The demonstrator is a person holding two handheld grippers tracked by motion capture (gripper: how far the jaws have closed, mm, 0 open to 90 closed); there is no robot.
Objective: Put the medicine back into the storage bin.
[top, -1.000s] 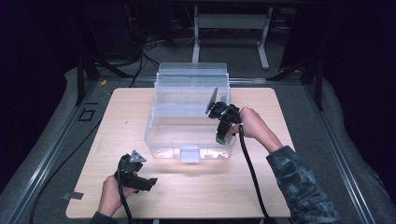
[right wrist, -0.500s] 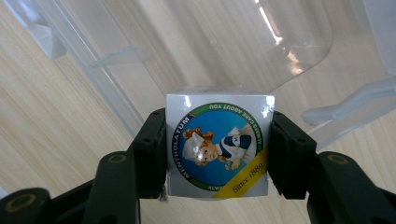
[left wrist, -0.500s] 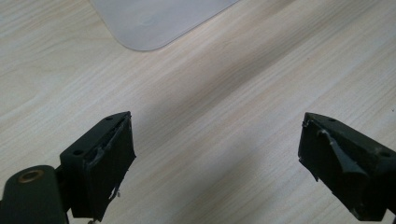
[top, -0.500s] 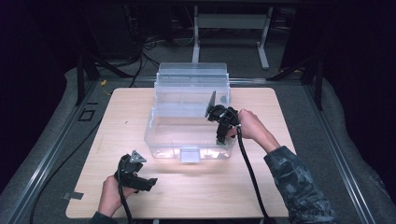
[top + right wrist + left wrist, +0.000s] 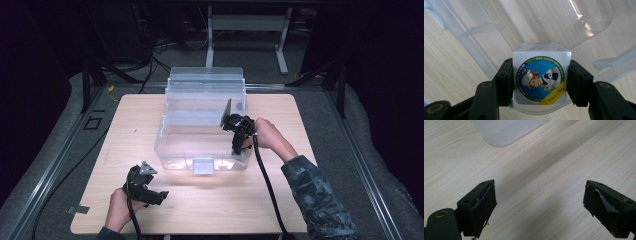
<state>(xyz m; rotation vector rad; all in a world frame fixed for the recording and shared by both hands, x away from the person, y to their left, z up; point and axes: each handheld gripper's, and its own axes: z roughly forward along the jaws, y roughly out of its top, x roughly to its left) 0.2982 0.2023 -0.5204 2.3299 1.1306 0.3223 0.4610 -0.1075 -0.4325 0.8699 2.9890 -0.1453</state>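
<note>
Light wood table (image 5: pixel 300 200), dark room. Your right gripper (image 5: pixel 541 82) clamps Mentholatum box (image 5: pixel 541 77) over clear bin (image 5: pixel 200 125); left gripper (image 5: pixel 539 207) gapes empty.

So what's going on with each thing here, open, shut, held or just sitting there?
Clear plastic bin: open at the top, standing upright on the table.
Small Mentholatum box: clamped between the right gripper's fingers, held over the bin's right rim.
Right gripper: shut on the box.
Left gripper: fingers wide open, nothing between them, over bare wood near the table's front edge.
Wooden table: bears the bin.
</note>
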